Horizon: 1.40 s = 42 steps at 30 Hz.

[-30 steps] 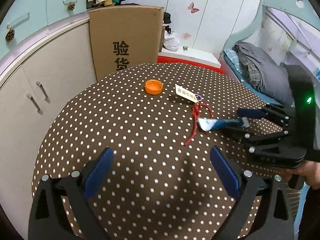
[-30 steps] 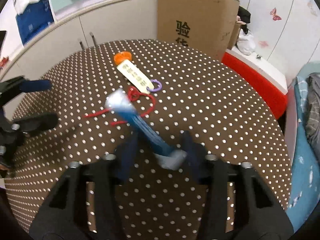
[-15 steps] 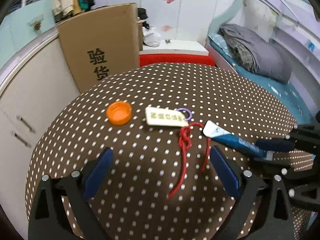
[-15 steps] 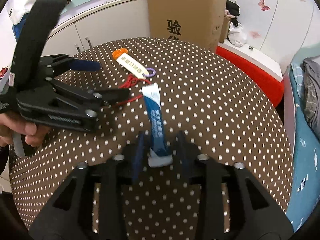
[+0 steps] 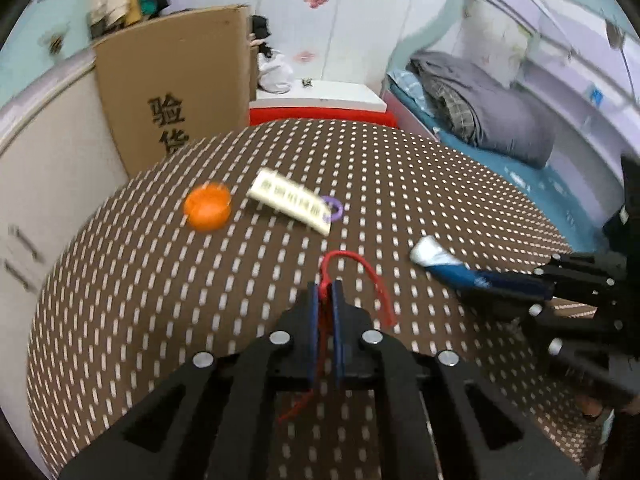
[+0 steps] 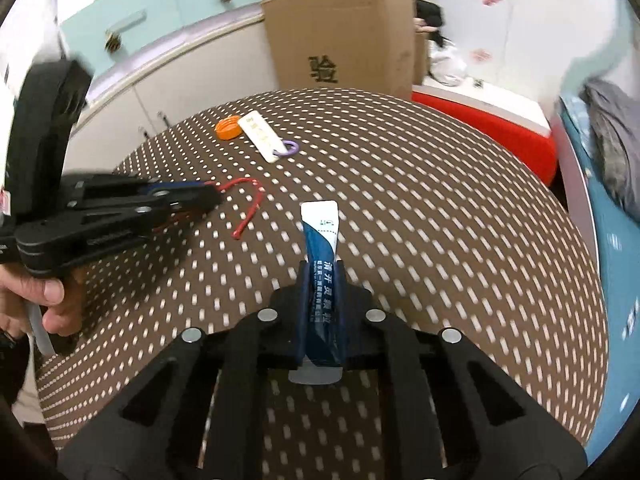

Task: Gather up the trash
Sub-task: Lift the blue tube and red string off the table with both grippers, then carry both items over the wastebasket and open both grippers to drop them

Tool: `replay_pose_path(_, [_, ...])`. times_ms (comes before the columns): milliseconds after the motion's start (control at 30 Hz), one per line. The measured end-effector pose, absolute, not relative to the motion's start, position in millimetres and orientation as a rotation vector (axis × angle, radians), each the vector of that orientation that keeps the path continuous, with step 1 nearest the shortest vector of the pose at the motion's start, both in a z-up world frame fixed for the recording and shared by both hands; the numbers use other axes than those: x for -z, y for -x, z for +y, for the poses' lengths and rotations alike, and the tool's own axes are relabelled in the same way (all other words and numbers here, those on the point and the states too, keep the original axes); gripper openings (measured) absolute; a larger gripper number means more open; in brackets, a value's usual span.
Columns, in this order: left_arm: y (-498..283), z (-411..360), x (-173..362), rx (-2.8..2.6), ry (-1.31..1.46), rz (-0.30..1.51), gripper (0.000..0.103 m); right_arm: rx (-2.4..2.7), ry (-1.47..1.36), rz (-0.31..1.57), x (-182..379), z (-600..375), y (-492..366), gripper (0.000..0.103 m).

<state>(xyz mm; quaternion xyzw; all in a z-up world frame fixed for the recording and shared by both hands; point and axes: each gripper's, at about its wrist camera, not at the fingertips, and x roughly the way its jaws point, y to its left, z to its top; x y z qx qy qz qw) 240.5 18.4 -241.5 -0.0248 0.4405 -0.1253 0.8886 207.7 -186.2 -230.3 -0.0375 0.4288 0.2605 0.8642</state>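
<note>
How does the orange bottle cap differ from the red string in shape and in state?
The orange bottle cap is round and squat; the red string is thin, long and looped. The cap lies free on the dotted tablecloth; the string is pinched in the left gripper. The cap sits farther from that gripper than the string. Both are small litter.

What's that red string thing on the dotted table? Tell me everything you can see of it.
The red cord is a thin, limp length of what looks like twisted string. The left claw has just closed its blue pads on it. Ahead of the pads it arches in a loop over the brown dotted tablecloth, one frayed-looking end trailing down beside the claw; the other end hangs back between the claw's arms. It lies apart from the blue sachet and the white tag.
</note>
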Motion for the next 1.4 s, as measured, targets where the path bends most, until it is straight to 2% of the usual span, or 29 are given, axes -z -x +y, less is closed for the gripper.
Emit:
replay_pose_path(233, [-189,21,229,0.277,0.125,0.879,0.006,-0.479,-0.052,0.852,216,-238,-169,0.012])
replay_pose_path(400, [-160,5,201,0.328,0.122,0.820,0.006,-0.431,-0.140,0.792,199,-277,-142,0.012])
replay_pose_path(633, [-136,-33,157,0.407,0.078,0.725,0.006,-0.349,-0.200,0.698,167,-325,-122,0.012])
replay_pose_path(933, [-129,-95,131,0.517,0.021,0.670,0.006,-0.213,-0.276,0.622,146,-396,-101,0.012])
replay_pose_path(1100, [-134,-133,124,0.565,-0.013,0.664,0.006,-0.091,-0.350,0.631,160,-452,-95,0.012])
replay_pose_path(1400, [-149,-194,129,0.611,-0.050,0.689,0.006,0.062,-0.488,0.750,237,-529,-112,0.012])
